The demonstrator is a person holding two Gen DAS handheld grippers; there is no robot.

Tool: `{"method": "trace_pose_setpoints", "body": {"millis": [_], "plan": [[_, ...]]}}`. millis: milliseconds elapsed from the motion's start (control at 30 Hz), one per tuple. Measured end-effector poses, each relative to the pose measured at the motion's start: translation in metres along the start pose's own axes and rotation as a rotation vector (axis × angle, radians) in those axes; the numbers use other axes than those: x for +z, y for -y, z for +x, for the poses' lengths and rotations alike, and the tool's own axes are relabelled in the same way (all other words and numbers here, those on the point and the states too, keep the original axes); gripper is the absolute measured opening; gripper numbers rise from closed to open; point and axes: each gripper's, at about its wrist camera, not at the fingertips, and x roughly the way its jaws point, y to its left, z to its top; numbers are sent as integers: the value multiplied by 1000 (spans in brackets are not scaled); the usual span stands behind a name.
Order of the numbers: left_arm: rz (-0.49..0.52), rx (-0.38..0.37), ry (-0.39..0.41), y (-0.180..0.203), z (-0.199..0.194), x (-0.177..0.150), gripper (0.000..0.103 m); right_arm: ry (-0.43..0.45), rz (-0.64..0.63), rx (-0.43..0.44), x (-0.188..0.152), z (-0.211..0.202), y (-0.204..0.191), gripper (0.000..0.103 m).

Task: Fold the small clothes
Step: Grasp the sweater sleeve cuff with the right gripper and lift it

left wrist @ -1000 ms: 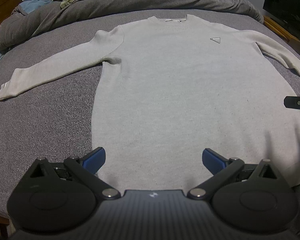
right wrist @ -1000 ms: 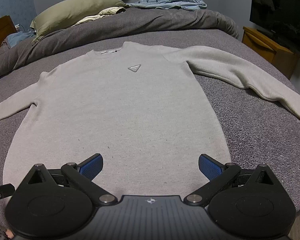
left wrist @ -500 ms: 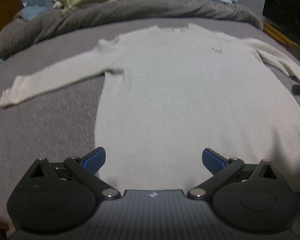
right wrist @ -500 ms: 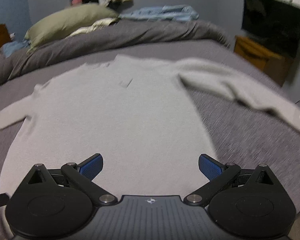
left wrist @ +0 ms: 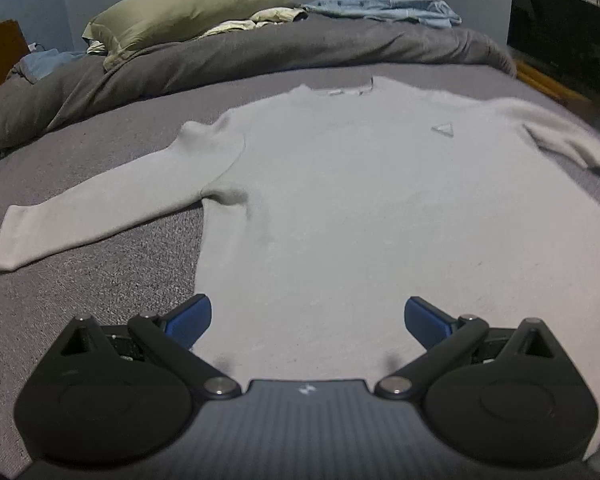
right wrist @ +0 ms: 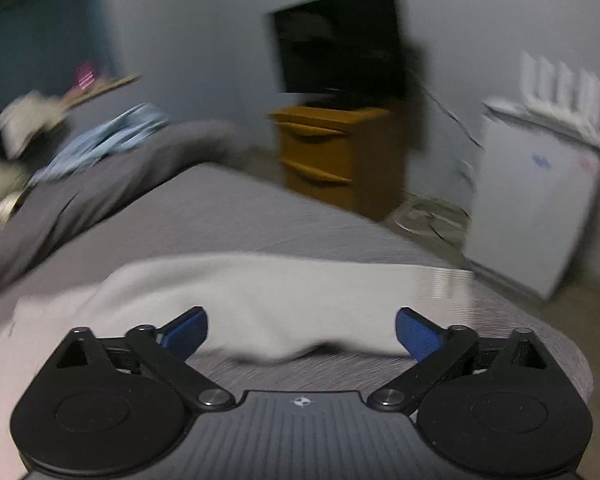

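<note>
A light grey long-sleeved sweater lies flat, front up, on the grey bed, both sleeves spread out. Its left sleeve stretches to the left edge of the left wrist view. My left gripper hovers open over the sweater's hem, nothing between its blue pads. In the blurred right wrist view, the sweater's right sleeve lies across the bed just ahead of my right gripper. That gripper's jaws stand wide and are closing; the sleeve lies beyond the pads, which do not press on it.
A rumpled dark grey duvet, an olive pillow and blue denim clothes lie at the head of the bed. Beyond the bed's right edge stand a wooden nightstand, a dark screen and a white appliance.
My right gripper has swung right, from over the sweater's body to its right sleeve near the bed's edge. My left gripper has edged forward; the right gripper's tip has left its view.
</note>
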Motion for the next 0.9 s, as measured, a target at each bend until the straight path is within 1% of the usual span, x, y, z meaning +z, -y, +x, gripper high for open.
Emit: {"method": "trace_pose_setpoints", "body": {"millis": [100, 133, 167, 200, 267, 300, 333, 400, 433, 467, 500, 533, 567, 667, 733, 767, 800, 833, 867, 900], "plan": [[16, -2, -6, 3, 12, -6, 103, -60, 179, -12, 9, 22, 47, 86], [17, -3, -17, 3, 17, -8, 103, -82, 225, -10, 6, 29, 58, 80], [14, -3, -32, 2, 23, -9, 103, -103, 259, -5, 2, 35, 66, 71], [5, -2, -47, 2, 29, -9, 103, -124, 292, -2, -2, 42, 74, 65], [-13, -4, -66, 3, 39, -9, 103, -163, 349, 15, -13, 51, 74, 45], [-17, -4, -70, 4, 43, -9, 103, -175, 386, 32, -18, 56, 75, 41], [-18, -5, -70, 4, 46, -9, 103, -189, 420, 52, -22, 60, 74, 40], [-10, -5, -65, 8, 50, -9, 103, -196, 480, 112, -33, 65, 72, 40], [-3, -5, -62, 9, 52, -10, 103, -188, 505, 145, -39, 65, 76, 41], [5, -4, -62, 10, 53, -9, 103, -181, 525, 172, -42, 69, 74, 45], [15, -2, -61, 13, 53, -10, 103, -181, 531, 184, -43, 74, 70, 48], [24, 0, -63, 14, 56, -11, 103, -180, 534, 191, -44, 81, 65, 55], [29, 1, -66, 14, 57, -11, 103, -179, 535, 199, -46, 87, 62, 59], [13, -8, -71, 10, 63, -12, 103, -206, 503, 173, -47, 108, 49, 60], [-4, -16, -78, 6, 67, -12, 103, -200, 484, 149, -46, 118, 42, 58], [-12, -19, -80, 4, 69, -12, 103, -181, 456, 128, -42, 121, 37, 52], [-23, -23, -83, 2, 72, -12, 103, -155, 419, 100, -37, 121, 33, 48], [-31, -25, -84, 0, 74, -13, 103, -135, 378, 70, -31, 126, 30, 36], [-37, -27, -85, -1, 76, -12, 103, -117, 351, 49, -26, 128, 28, 22], [-38, -27, -86, -2, 78, -11, 103, -97, 337, 31, -20, 130, 28, 17]]}}
